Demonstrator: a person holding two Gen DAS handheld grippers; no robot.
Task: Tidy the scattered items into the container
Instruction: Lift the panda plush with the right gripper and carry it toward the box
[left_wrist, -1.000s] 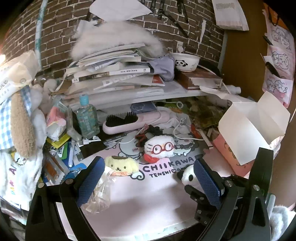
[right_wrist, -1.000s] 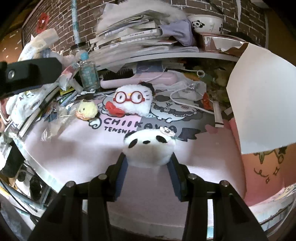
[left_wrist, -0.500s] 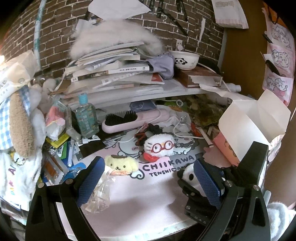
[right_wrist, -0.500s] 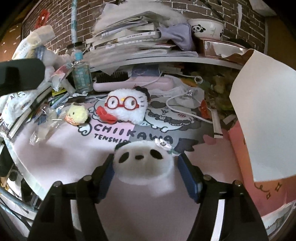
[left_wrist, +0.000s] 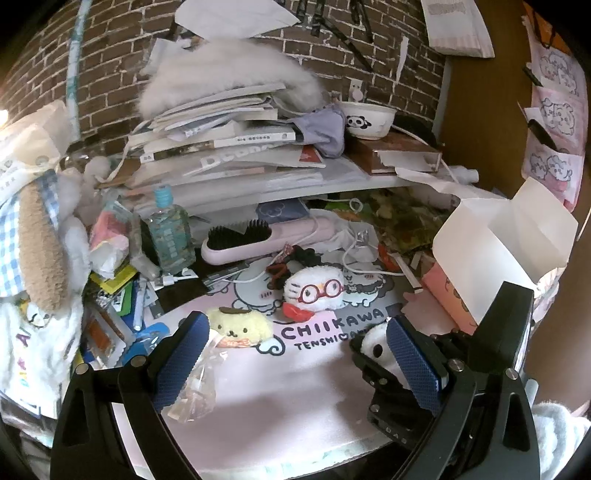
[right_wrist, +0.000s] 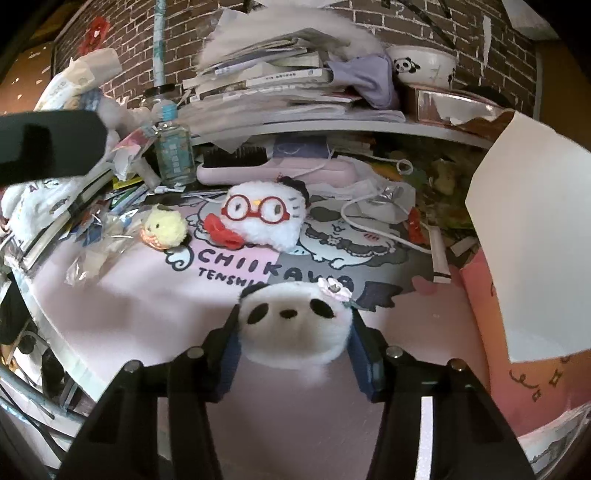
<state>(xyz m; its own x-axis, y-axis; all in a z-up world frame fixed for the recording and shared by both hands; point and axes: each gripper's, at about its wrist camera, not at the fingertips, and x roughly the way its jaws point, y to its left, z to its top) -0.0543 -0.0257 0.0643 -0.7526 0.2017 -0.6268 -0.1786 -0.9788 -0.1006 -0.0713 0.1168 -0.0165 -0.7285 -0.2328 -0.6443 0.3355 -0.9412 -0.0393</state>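
The right gripper (right_wrist: 295, 343) is clamping a small white panda plush (right_wrist: 295, 325) at its sides, above the pink mat (right_wrist: 147, 302) near the white open box (left_wrist: 506, 240). It looks soft, light and squashable. The left gripper (left_wrist: 295, 354) is hovering, jaws apart.

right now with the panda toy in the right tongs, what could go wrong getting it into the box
1. The right tongs pinch only the soft sides of the panda toy; the plush could squeeze out and drop onto the pink mat.
2. The white flap of the box leans over its near side, so the toy may bump it.
3. The open left tongs hover close beside the right ones; swinging across might knock the yellow dog toy.
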